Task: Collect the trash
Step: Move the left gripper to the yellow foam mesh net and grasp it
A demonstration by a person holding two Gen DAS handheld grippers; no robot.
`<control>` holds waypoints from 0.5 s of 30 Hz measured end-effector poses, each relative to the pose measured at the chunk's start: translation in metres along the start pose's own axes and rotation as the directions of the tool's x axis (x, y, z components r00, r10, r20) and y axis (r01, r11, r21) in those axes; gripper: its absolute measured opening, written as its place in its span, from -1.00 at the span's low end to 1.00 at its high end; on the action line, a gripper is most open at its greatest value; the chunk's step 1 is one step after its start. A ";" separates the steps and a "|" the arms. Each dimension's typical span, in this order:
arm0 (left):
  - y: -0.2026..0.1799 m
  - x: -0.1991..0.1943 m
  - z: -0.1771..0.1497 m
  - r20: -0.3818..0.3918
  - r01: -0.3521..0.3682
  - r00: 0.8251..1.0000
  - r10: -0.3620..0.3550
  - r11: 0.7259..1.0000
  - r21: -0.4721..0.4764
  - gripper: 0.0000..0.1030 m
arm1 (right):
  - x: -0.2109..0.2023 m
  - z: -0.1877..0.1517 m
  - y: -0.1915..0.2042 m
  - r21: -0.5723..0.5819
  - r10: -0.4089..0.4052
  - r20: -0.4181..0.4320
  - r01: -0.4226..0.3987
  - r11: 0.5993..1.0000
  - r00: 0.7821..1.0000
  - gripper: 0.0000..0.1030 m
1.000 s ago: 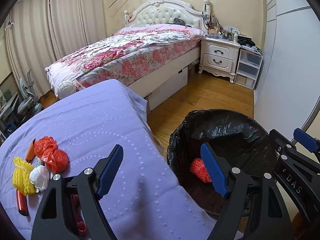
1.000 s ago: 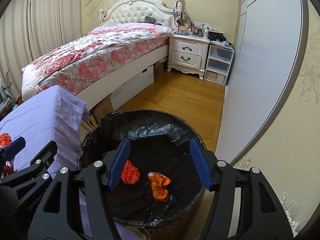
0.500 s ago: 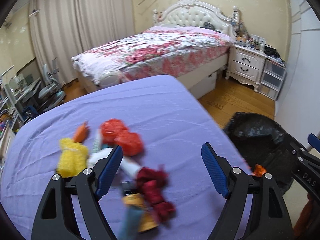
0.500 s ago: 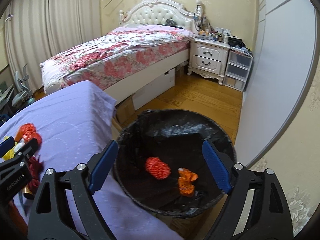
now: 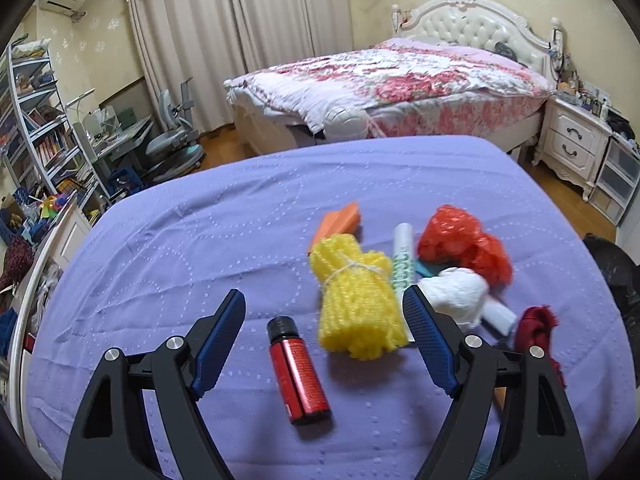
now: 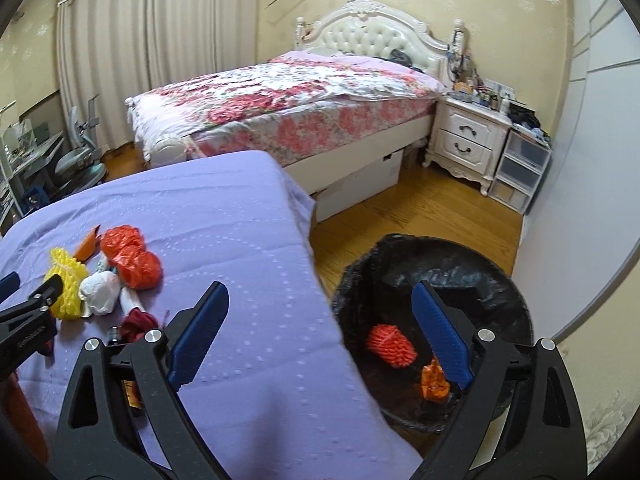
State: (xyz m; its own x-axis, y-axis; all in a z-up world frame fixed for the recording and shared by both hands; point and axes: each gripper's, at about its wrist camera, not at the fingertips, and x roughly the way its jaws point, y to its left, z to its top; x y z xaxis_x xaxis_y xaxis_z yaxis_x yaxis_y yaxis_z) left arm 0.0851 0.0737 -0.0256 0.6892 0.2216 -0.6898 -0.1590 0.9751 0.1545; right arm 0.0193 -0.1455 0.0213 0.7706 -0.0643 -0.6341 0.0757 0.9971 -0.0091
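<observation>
- Red bottle point(image 5: 299, 374): lying flat on purple table point(image 5: 180, 248).
- Yellow foam net point(image 5: 358, 300): bundled, just beside bottle.
- Bin point(image 6: 492, 280): black-lined, holds orange net point(image 6: 390, 346).

Two bin items point(image 6: 390, 345), one bottle point(image 5: 298, 374)

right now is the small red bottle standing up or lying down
Lying down: the small red bottle with a black cap rests on its side on the purple bedspread, cap pointing away.

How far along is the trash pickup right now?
Two orange pieces already lie in the black-lined bin. Nothing is in hand: the left gripper and right gripper are open. The red bottle, yellow foam net and other scraps remain on the purple cover.
</observation>
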 end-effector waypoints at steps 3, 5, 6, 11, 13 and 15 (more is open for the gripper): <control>0.007 0.007 0.000 -0.016 0.021 1.000 -0.021 1.000 -0.007 0.52 | 0.004 0.000 0.012 -0.013 0.031 -0.016 -0.031 0.999 0.999 0.76; 0.009 0.011 -0.001 -0.029 0.038 0.999 -0.039 0.999 -0.007 0.52 | 0.006 0.000 0.019 -0.027 0.036 -0.022 -0.037 0.999 0.999 0.76; 0.010 0.013 -0.002 -0.035 0.050 0.998 -0.051 0.999 -0.008 0.52 | 0.008 0.000 0.023 -0.034 0.041 -0.027 -0.042 0.999 0.999 0.76; 0.013 0.025 -0.003 -0.076 0.098 0.992 -0.099 0.995 -0.024 0.37 | 0.011 -0.001 0.034 -0.051 0.054 -0.040 -0.056 0.997 0.998 0.76; 0.013 0.027 -0.003 -0.086 0.131 0.987 -0.132 0.991 -0.024 0.18 | 0.013 -0.001 0.036 -0.056 0.057 -0.044 -0.060 0.997 0.997 0.76; 0.011 0.028 -0.003 -0.089 0.150 0.984 -0.152 0.988 -0.023 -0.12 | 0.014 -0.001 0.038 -0.061 0.059 -0.045 -0.062 0.996 0.997 0.76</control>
State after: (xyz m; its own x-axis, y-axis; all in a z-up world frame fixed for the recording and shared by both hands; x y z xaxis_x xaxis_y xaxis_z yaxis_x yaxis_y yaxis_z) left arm 0.1006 0.0911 -0.0450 0.6394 0.0700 -0.7657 -0.0699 0.9970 0.0327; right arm 0.0319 -0.1081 0.0111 0.7442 -0.0030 -0.6680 -0.0113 0.9998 -0.0171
